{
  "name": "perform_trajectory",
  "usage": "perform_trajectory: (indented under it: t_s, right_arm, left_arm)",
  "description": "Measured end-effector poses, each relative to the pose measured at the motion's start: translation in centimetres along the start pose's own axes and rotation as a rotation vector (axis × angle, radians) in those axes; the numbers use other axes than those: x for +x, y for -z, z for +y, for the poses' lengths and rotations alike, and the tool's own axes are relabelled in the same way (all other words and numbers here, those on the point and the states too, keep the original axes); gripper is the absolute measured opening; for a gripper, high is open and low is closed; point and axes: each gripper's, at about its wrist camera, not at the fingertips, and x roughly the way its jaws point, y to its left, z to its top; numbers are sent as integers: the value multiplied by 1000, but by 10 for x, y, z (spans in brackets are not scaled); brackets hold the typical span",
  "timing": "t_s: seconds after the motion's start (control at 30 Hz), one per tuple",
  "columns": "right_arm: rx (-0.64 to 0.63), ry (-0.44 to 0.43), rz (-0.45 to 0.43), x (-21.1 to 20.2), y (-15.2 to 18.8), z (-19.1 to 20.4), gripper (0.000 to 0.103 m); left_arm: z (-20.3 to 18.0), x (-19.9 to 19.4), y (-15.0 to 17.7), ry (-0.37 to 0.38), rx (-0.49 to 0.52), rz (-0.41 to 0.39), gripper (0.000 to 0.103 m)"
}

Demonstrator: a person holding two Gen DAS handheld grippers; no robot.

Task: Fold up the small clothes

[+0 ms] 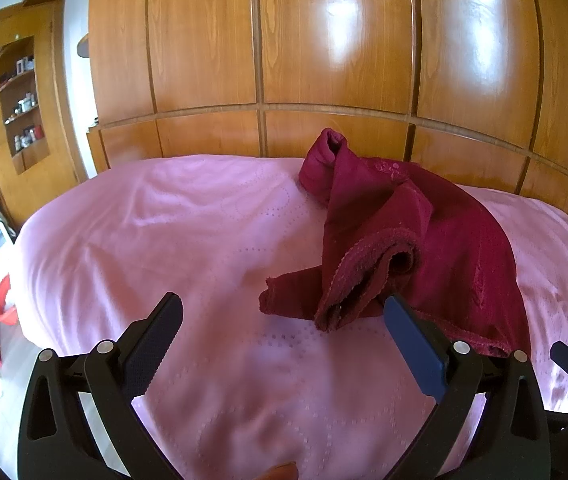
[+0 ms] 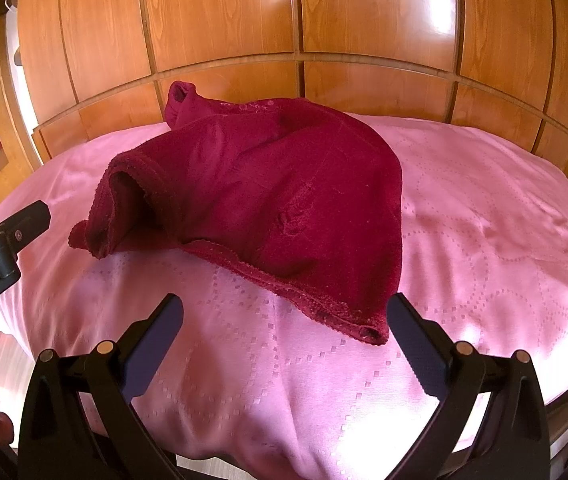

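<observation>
On the left tongs (image 2: 40,214), a label reads "obot.AI".

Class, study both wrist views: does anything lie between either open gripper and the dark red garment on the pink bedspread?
Nothing visible does. Only bare pink bedspread separates the left gripper and the right gripper from the dark red garment.

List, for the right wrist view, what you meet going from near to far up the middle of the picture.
Right gripper, open → bare pink bedspread → scalloped hem of the dark red garment → the garment's crumpled body → its cuffed sleeve end → glossy wooden wardrobe panels.
</observation>
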Motion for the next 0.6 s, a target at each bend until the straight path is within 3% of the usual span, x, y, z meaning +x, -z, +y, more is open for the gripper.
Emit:
perform_trajectory:
  t_s: [0.6]
  right_arm:
    - [1, -6, 21, 5, 0, -2, 101]
  left_arm:
    - [0, 0, -3, -1, 0, 4, 100]
